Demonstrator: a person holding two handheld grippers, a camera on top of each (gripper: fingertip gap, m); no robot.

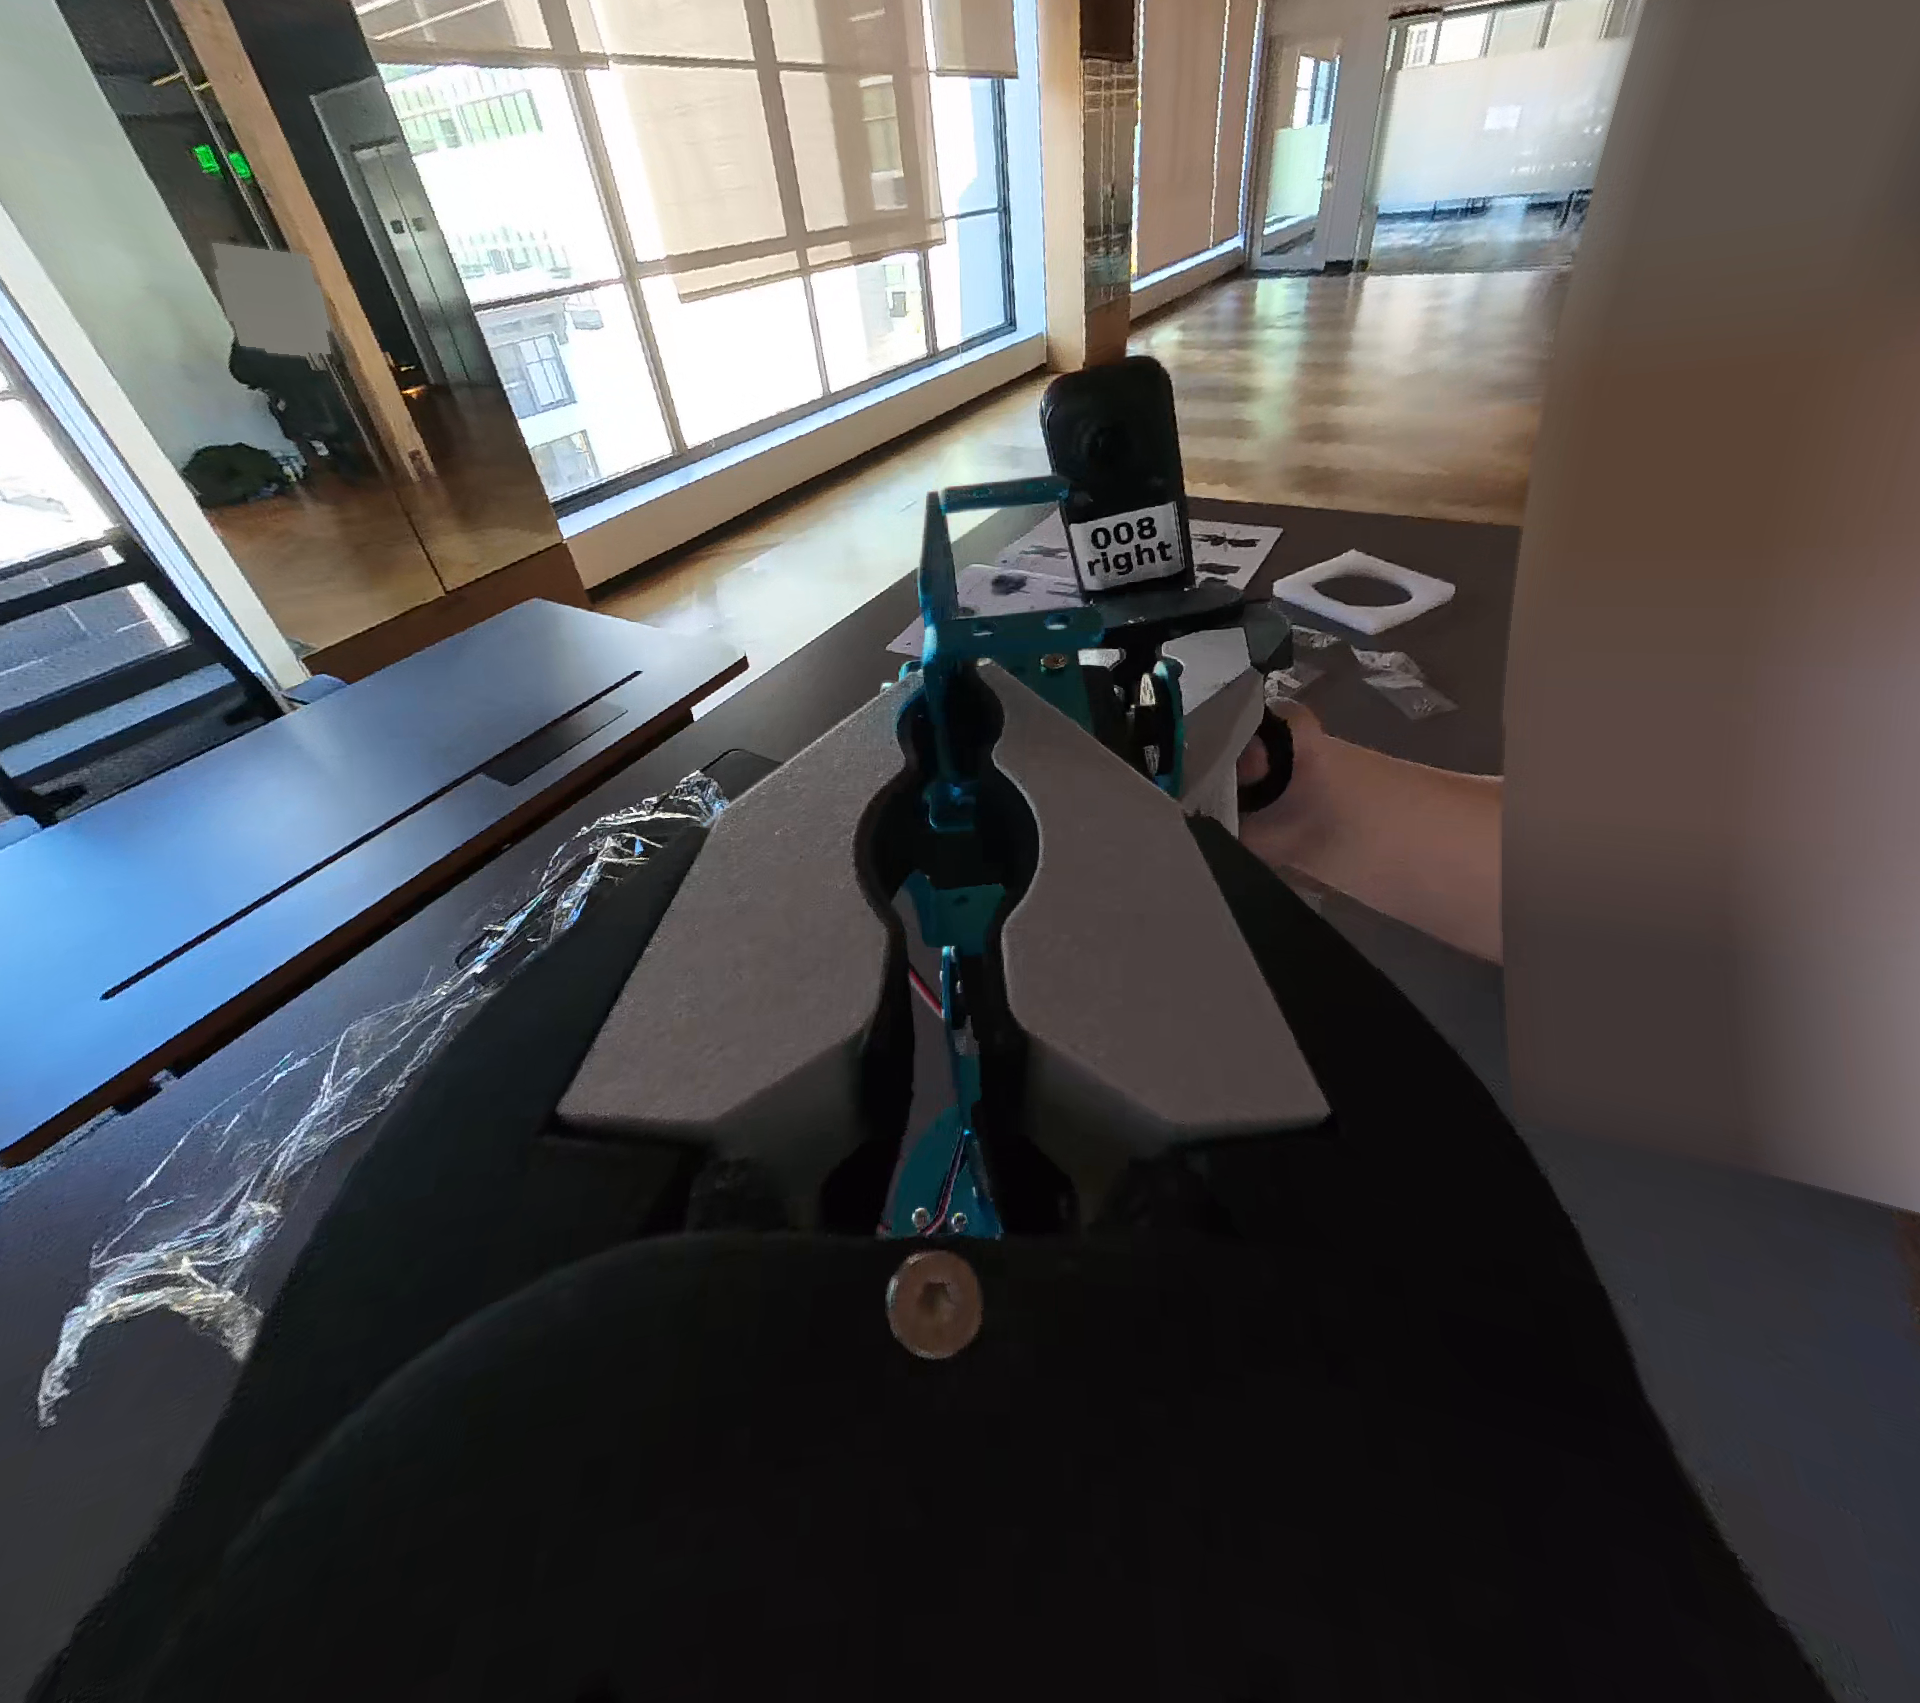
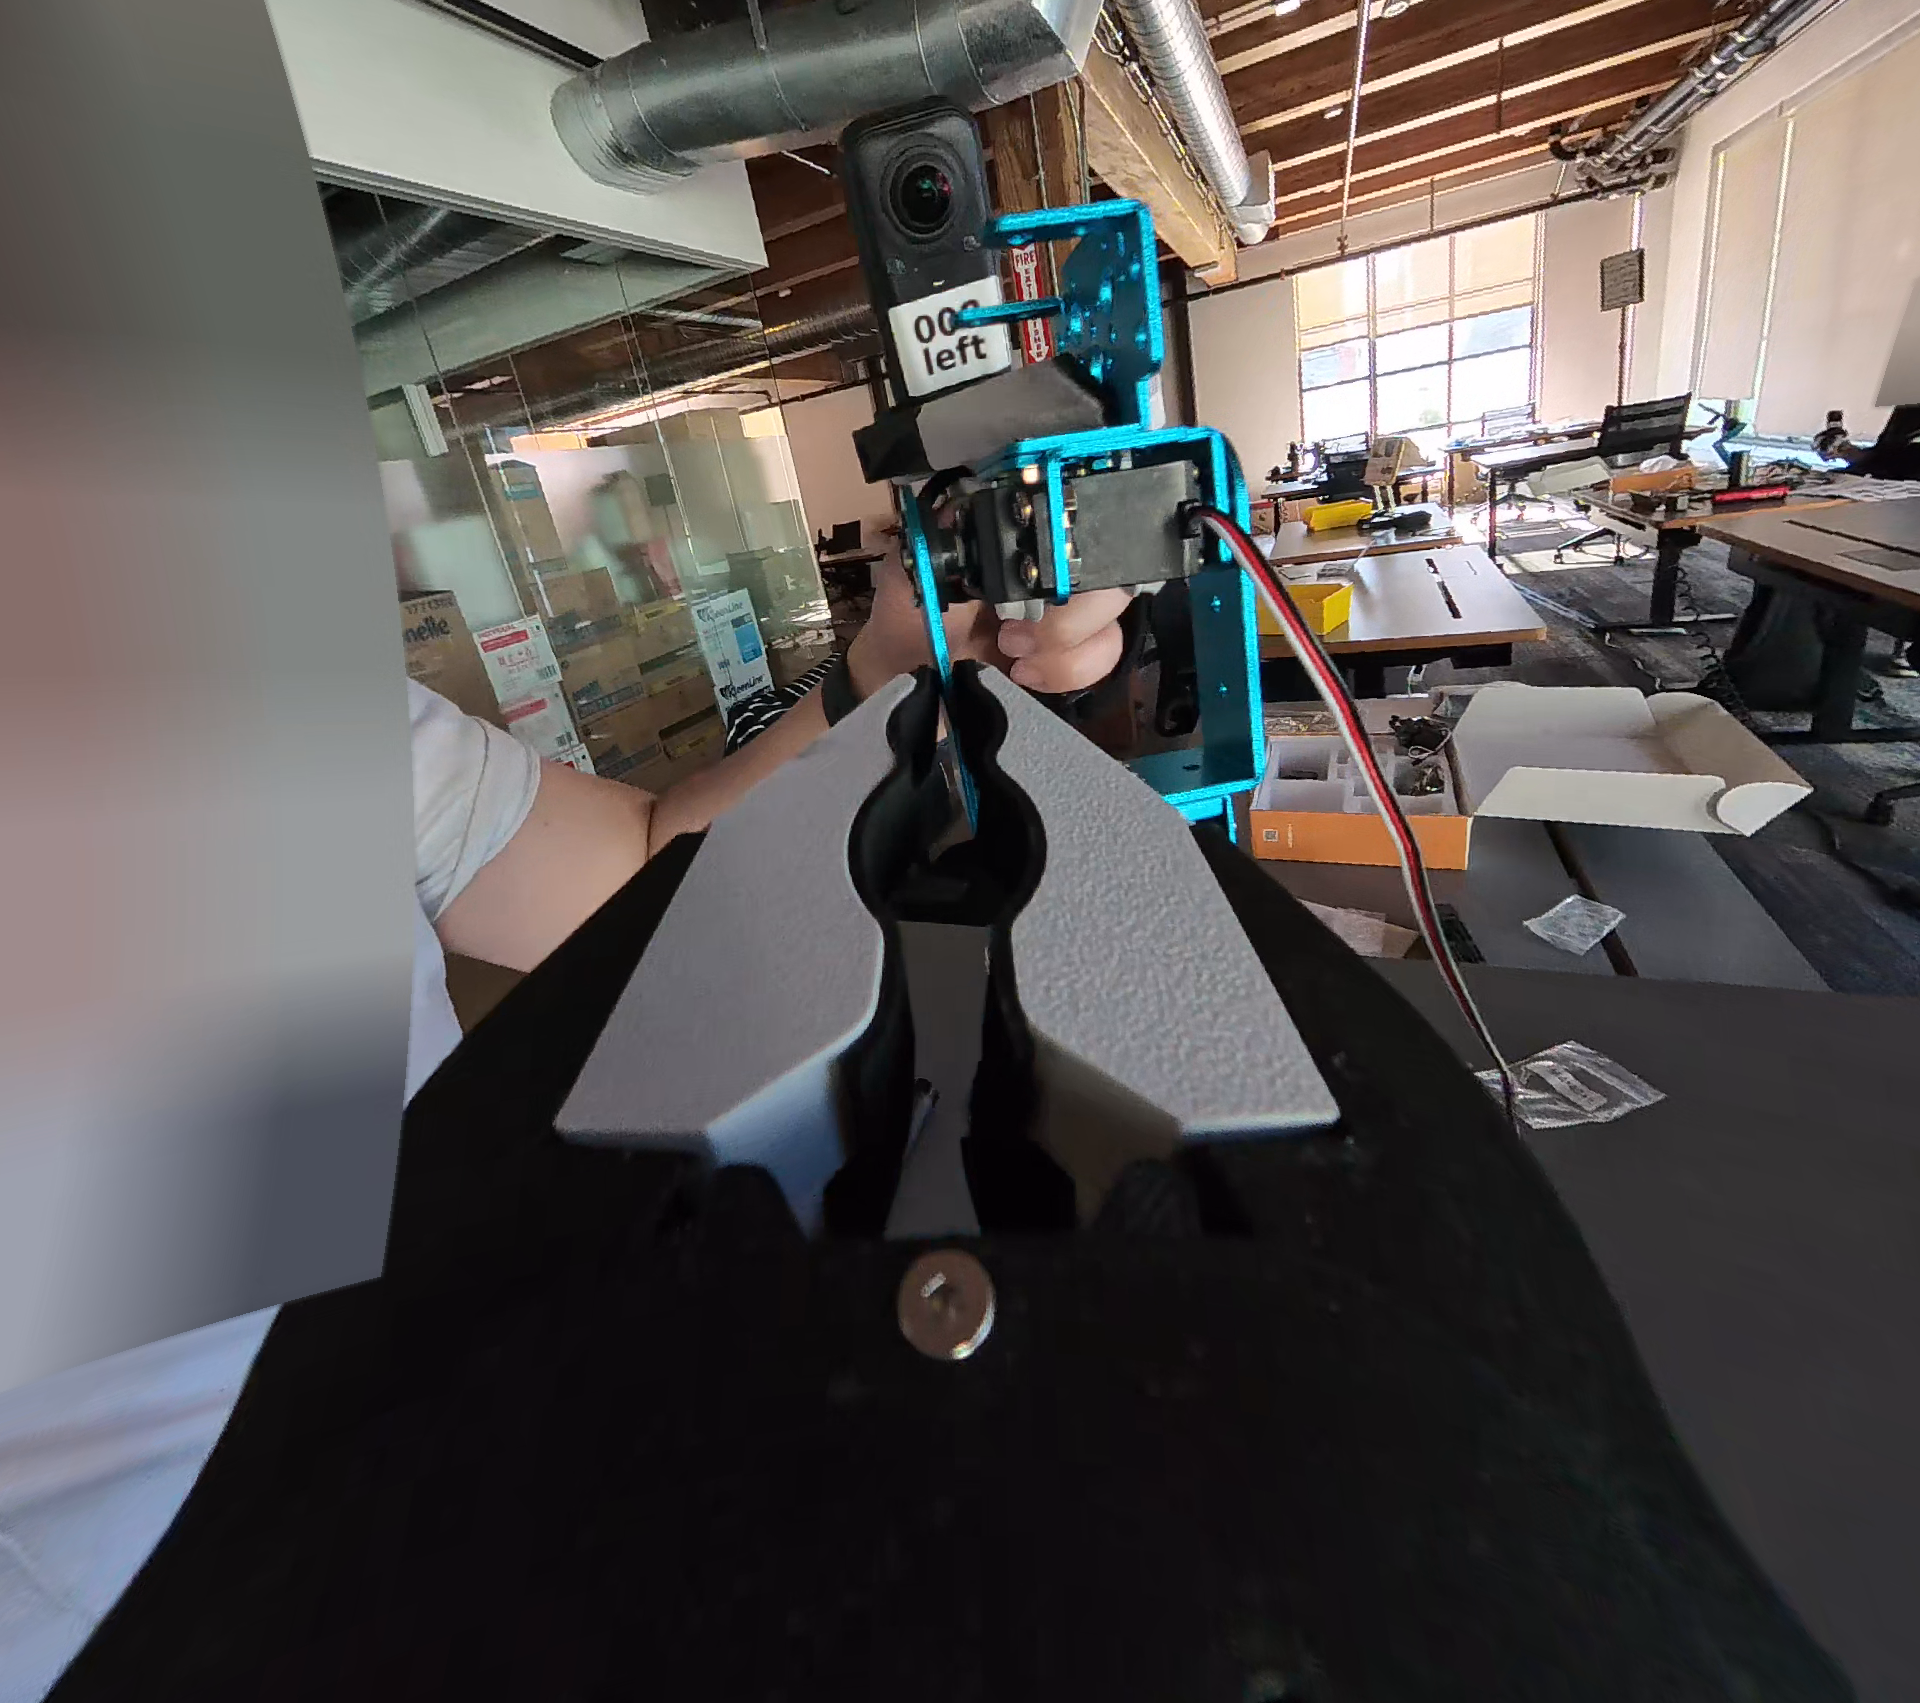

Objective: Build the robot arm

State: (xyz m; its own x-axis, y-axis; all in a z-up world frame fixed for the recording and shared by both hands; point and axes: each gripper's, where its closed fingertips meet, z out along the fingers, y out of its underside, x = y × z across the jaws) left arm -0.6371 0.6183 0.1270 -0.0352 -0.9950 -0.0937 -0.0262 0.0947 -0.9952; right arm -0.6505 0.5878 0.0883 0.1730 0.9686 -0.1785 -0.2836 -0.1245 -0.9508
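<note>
A blue metal bracket assembly (image 2: 1236,614) with a dark servo (image 2: 1122,531) and a red, white and black cable (image 2: 1351,739) is held in the air between both grippers. My right gripper (image 2: 945,687) is shut on a thin blue plate at the assembly's lower left edge. My left gripper (image 1: 951,687) is shut on another blue plate of the same bracket assembly (image 1: 940,604). Each gripper also shows in the other's view, just beyond the bracket: the right gripper in the left wrist view (image 1: 1195,697) and the left gripper in the right wrist view (image 2: 997,417). A hand holds each gripper.
Crumpled clear plastic wrap (image 1: 312,1082) lies on the dark table (image 1: 364,780). A white foam frame (image 1: 1361,583), paper sheets (image 1: 1226,541) and small bags (image 1: 1392,677) lie beyond. An open orange-sided parts box (image 2: 1351,801) and plastic bags (image 2: 1574,921) sit to the right. Some 5 centimetres of space lies between my two pairs of fingers.
</note>
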